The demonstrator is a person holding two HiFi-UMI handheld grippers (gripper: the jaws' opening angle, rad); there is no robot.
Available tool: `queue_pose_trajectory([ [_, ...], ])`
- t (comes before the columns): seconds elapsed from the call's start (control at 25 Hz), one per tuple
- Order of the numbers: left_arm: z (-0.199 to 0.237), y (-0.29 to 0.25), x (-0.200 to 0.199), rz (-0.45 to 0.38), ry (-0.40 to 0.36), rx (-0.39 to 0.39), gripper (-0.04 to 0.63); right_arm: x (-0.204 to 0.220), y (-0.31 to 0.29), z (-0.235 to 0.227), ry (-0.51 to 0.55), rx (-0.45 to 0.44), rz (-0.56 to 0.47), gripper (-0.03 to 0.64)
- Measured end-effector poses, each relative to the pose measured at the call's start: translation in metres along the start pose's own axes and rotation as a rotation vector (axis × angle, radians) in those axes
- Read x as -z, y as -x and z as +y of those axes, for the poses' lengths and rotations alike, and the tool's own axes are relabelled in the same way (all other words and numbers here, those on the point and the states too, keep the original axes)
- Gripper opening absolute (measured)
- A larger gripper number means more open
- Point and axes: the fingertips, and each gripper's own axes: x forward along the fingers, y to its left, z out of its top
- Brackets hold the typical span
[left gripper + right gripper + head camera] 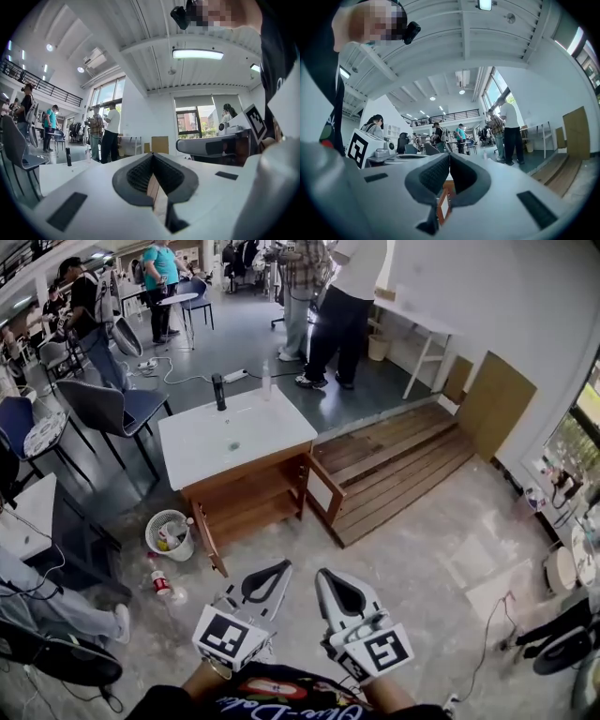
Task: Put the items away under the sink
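The cabinet (246,495) stands well ahead with its doors open. A black bottle (218,390) and a clear bottle (266,381) stand on its worktop (202,451), and a bin (169,535) sits beside it. The left gripper (280,567) and right gripper (323,576) hang far off, fingers closed on nothing. Reaching in with the fingers closed would likely topple those slim bottles.

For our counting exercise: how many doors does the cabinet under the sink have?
2. The left door stands open near the white basket; the right door stands open beside the wooden platform. None appears hidden.
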Motion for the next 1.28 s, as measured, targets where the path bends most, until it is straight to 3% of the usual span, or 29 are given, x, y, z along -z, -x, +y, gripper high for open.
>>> queue_pose_trajectory([
  [0.68, 0.083, -0.035, 0.007, -0.012, 0.034, -0.007, 0.008, 0.011, -0.087, -0.028, 0.04, -0.001, 0.054, 0.008],
  [1.28, 0.147, -0.072, 0.005, -0.027, 0.041, 0.039, 0.008, 0.012, -0.156, -0.055, 0.032, 0.054, 0.049, 0.008],
])
